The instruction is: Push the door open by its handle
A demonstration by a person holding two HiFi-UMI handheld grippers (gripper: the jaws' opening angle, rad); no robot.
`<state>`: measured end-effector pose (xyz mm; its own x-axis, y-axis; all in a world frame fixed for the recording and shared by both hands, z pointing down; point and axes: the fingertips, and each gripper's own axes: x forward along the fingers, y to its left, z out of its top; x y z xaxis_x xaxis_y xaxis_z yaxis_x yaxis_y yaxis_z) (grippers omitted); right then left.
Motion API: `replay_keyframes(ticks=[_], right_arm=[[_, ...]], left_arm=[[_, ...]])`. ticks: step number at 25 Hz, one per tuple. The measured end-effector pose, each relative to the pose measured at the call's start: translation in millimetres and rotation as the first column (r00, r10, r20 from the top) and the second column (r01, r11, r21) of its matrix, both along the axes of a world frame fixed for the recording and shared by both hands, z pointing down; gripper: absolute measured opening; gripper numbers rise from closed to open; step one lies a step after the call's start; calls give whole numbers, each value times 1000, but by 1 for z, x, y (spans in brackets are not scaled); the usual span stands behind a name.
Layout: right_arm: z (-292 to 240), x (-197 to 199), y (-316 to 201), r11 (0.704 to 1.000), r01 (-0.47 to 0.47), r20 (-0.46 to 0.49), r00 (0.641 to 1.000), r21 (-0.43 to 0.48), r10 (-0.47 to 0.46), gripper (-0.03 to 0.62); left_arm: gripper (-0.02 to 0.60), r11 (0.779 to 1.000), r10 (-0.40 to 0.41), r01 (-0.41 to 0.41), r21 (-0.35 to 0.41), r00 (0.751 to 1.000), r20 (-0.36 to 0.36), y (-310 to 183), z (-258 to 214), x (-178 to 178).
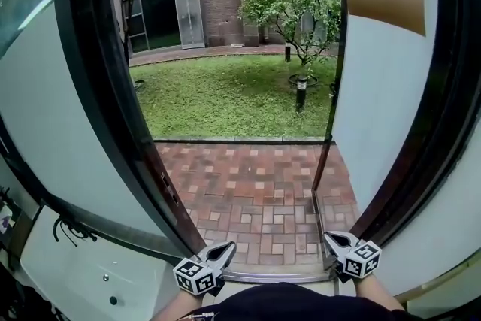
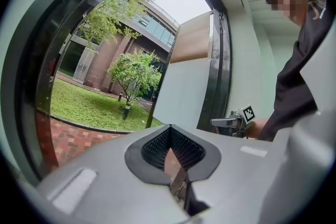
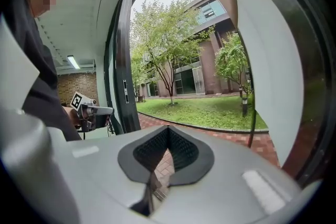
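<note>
No words, numbers or brand names are being shown legibly in any view. The only sign-like marks being displayed are black-and-white square patterns. One set is being carried on the left marker cube (image 1: 197,278), just behind the jaws of the left gripper (image 1: 225,246). The other is being carried on the right marker cube (image 1: 362,259), just behind the jaws of the right gripper (image 1: 331,237). These patterns are being presented as coded blocks, not as letters or digits. Nothing is being shown as print on the claws' own grey shells.
</note>
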<state>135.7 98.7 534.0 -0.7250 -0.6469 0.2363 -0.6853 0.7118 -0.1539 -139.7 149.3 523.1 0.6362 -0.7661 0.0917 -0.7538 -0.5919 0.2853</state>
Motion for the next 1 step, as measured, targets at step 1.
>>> replay_keyframes(ticks=[1], right_arm=[[0,0,-2,1000,4,-3,1000,0,-4,0]], left_arm=[[-3,1000,-4,4,-1,1000,-2,-1,1,0]])
